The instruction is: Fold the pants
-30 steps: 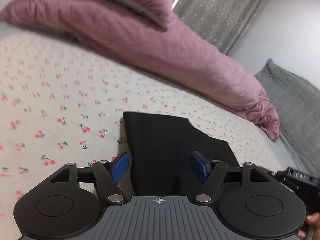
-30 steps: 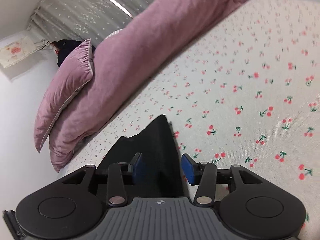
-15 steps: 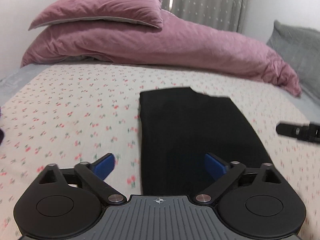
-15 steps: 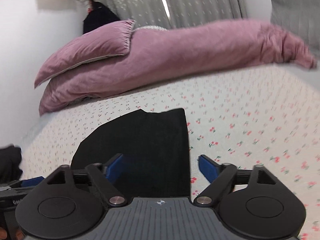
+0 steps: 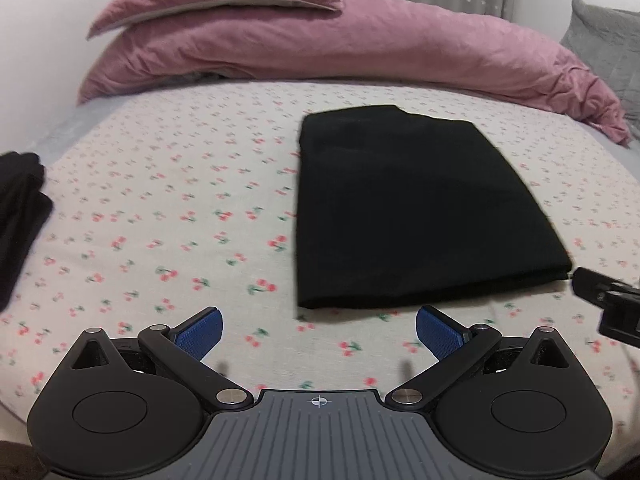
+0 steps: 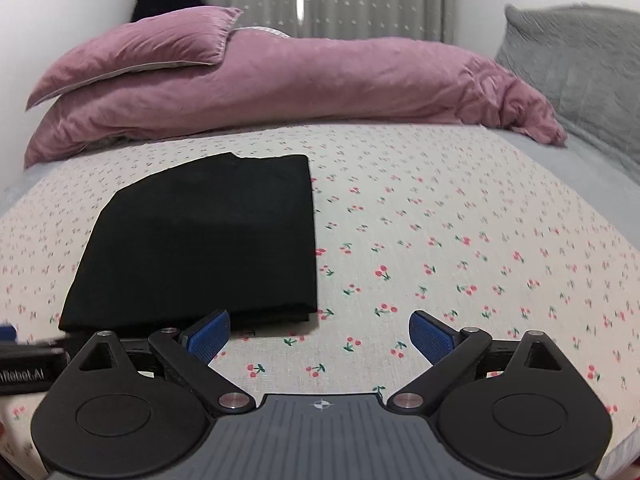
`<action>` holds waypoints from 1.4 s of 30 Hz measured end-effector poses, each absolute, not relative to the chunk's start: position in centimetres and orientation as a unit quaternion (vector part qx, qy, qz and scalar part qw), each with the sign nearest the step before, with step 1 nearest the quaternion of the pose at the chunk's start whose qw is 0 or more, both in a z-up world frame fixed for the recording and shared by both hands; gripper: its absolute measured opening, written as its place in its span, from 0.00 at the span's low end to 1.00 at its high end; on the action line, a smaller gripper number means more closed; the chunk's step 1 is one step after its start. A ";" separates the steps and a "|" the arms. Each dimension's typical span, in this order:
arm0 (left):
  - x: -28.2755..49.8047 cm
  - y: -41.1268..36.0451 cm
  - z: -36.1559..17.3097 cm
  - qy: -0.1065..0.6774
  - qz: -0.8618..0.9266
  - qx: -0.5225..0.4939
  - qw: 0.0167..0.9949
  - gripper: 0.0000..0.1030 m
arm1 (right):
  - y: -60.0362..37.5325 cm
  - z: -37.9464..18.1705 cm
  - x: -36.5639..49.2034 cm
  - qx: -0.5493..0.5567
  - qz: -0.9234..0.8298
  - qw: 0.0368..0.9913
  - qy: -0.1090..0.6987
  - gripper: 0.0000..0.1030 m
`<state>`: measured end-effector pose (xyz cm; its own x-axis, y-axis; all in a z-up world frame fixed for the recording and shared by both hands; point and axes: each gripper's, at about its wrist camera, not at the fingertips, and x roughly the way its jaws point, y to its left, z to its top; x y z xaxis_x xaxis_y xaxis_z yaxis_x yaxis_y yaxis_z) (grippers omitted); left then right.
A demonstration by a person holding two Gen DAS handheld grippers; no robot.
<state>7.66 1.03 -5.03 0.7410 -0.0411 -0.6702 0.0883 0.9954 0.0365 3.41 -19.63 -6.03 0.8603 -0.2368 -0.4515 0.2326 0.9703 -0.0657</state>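
both claws have let go and drawn back: the left claw (image 5: 318,330) stands wide with nothing between its blue pads, and the right claw (image 6: 320,334) is opening too, empty, where a second ago each straddled the black cloth. the pants (image 5: 408,208) now lie as a flat dark rectangle on the cherry-print bed (image 5: 160,220), at about 1 o'clock from the left claw and 10 o'clock from the right one, their near edge just ahead of the pads. that release suggests the fold is laid down and likely finished, though the blurred near edge hides how neatly the layers meet. another dark garment (image 5: 18,216) sits at 9 o'clock, well apart, and a pink duvet (image 6: 280,84) lies at 12.
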 end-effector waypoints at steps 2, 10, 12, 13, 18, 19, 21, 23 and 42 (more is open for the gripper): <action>7.8 1.2 -5.2 0.354 -0.023 0.038 0.934 1.00 | -19.4 -6.1 3.8 -0.012 -0.121 0.966 0.229 0.94; 8.3 1.3 -5.8 0.353 -0.018 0.050 0.934 1.00 | -18.3 -7.1 4.6 -0.038 -0.132 0.961 0.240 0.94; 8.5 1.4 -6.0 0.357 -0.019 0.050 0.933 1.00 | -18.1 -7.3 4.8 -0.038 -0.129 0.960 0.245 0.94; 8.5 1.4 -6.1 0.360 -0.020 0.049 0.932 1.00 | -18.0 -7.4 4.9 -0.038 -0.127 0.960 0.248 0.94; 8.6 1.4 -6.2 0.361 -0.022 0.050 0.931 1.00 | -17.7 -7.7 5.0 -0.043 -0.128 0.958 0.254 0.94; 8.6 1.3 -6.2 0.361 -0.023 0.050 0.931 1.00 | -17.6 -7.7 5.0 -0.042 -0.128 0.958 0.254 0.94; 8.6 1.3 -6.2 0.362 -0.022 0.050 0.931 1.00 | -17.6 -7.8 5.0 -0.042 -0.128 0.958 0.255 0.94; 8.6 1.3 -6.3 0.363 -0.023 0.051 0.930 1.00 | -17.6 -7.8 4.9 -0.043 -0.128 0.957 0.256 0.94; 8.7 1.1 -6.5 0.369 -0.029 0.049 0.928 1.00 | -17.8 -7.8 4.7 -0.044 -0.129 0.957 0.257 0.95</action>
<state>8.65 1.14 -6.55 0.7259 -0.0166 -0.6876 0.0897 0.9935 0.0706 4.73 -17.81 -7.77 0.8350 -0.2688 -0.4802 0.2235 0.9630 -0.1504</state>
